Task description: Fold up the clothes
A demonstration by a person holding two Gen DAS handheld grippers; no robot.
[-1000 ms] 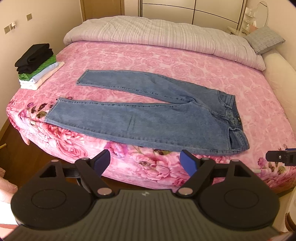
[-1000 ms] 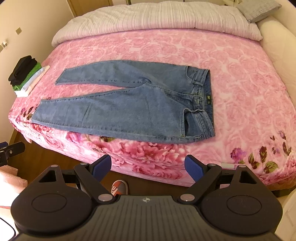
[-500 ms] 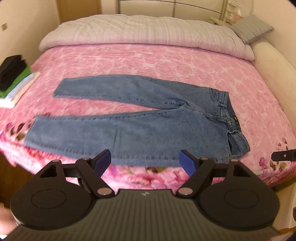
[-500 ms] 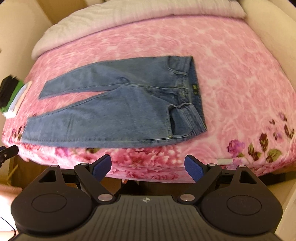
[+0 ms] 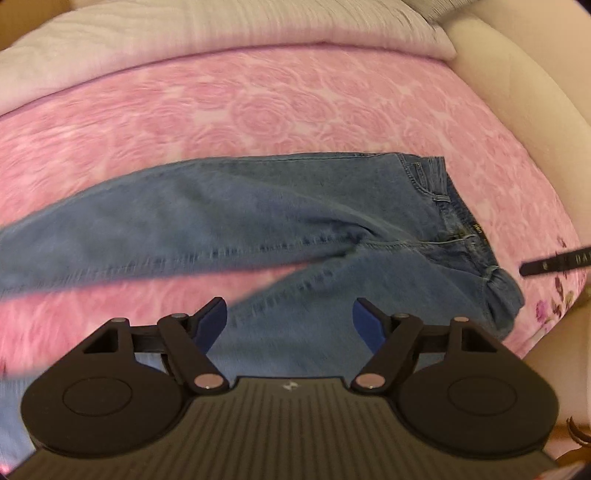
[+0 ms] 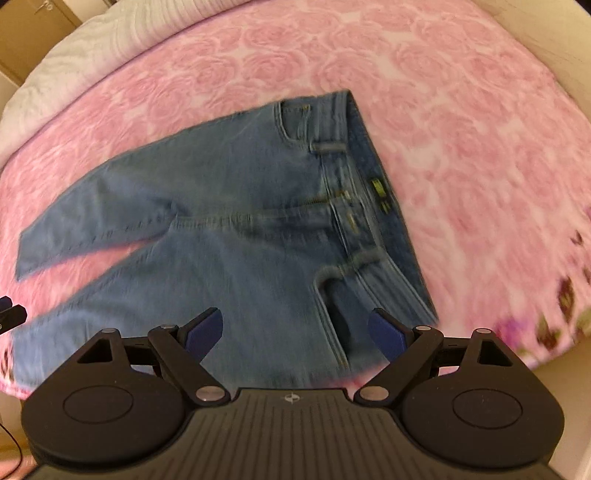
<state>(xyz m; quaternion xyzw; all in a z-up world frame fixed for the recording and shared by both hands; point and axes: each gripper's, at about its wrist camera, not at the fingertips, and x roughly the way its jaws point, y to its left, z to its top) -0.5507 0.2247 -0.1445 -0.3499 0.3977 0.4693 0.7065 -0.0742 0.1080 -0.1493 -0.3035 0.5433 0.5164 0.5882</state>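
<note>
A pair of blue jeans (image 5: 295, 214) lies flat on the pink bed, legs to the left, waistband to the right; it also shows in the right wrist view (image 6: 240, 229). My left gripper (image 5: 290, 321) is open and empty, hovering over the near leg's thigh. My right gripper (image 6: 295, 332) is open and empty, above the near hip close to the waistband (image 6: 373, 206). The right gripper's tip (image 5: 554, 262) shows at the right edge of the left wrist view. The leg ends are out of frame in the left view.
The pink rose-pattern blanket (image 5: 258, 110) covers the bed. A grey-white duvet (image 5: 184, 33) lies along the far side. A cream bed frame edge (image 5: 517, 92) runs at the right. The bed's near edge (image 6: 535, 350) is just under the right gripper.
Both grippers have moved forward and down toward the jeans, which now fill the views. The clothes pile at the left has left the frame. Both stay open.
</note>
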